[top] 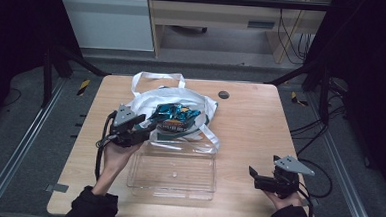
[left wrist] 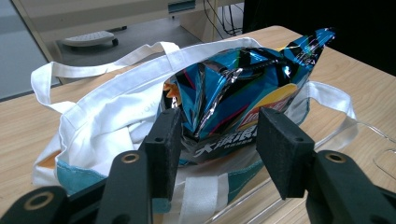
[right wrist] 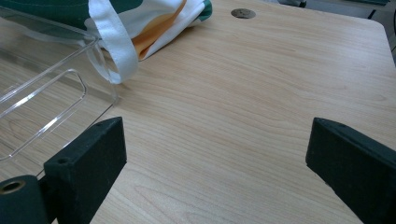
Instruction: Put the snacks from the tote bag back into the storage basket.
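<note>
While half-open, left gripper (left wrist: pixel 218 140) flanks chip bag (left wrist: pixel 238 88); grip unclear | right gripper (right wrist: pixel 215 158) wide, empty

Overhead plus two jaw-level close-ups

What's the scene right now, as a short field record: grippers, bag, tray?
left gripper: jaws either side of the chip bag's near end, contact unclear
chip bag: blue foil, sticking out of the tote's mouth
tote: white, lying on the table, straps loose
tray: clear, nothing in it, just in front of the tote
right gripper: open, over bare table, holding nothing
</note>
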### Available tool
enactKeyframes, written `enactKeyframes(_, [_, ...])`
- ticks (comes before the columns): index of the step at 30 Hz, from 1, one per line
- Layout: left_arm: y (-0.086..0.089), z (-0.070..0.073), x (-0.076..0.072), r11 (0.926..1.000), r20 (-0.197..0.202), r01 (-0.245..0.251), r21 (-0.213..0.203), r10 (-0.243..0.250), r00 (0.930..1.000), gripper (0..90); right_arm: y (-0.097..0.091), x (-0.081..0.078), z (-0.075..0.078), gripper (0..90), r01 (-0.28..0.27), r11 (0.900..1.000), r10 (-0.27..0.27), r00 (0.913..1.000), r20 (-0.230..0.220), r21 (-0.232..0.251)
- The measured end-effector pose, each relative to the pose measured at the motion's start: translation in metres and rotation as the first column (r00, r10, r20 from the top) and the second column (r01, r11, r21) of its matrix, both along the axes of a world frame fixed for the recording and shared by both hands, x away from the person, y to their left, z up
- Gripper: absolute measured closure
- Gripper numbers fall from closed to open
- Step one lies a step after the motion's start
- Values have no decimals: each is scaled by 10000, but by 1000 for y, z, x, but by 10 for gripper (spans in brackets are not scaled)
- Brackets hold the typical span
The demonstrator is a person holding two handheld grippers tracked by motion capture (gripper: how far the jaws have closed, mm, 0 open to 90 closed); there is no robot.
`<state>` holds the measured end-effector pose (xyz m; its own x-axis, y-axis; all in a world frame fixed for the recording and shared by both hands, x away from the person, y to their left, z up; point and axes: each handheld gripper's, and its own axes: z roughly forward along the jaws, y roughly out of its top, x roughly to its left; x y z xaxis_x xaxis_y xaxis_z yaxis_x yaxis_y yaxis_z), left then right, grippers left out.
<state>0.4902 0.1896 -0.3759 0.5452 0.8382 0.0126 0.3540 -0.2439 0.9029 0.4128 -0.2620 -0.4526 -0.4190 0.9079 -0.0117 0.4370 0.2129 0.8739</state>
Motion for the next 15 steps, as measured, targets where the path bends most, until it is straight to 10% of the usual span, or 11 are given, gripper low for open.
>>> enactKeyframes(15, [-6,-6,15,9999,-220,103,-25,-103,9997,654,0,1,0,54,-9,10000,9,10000,-23,-37])
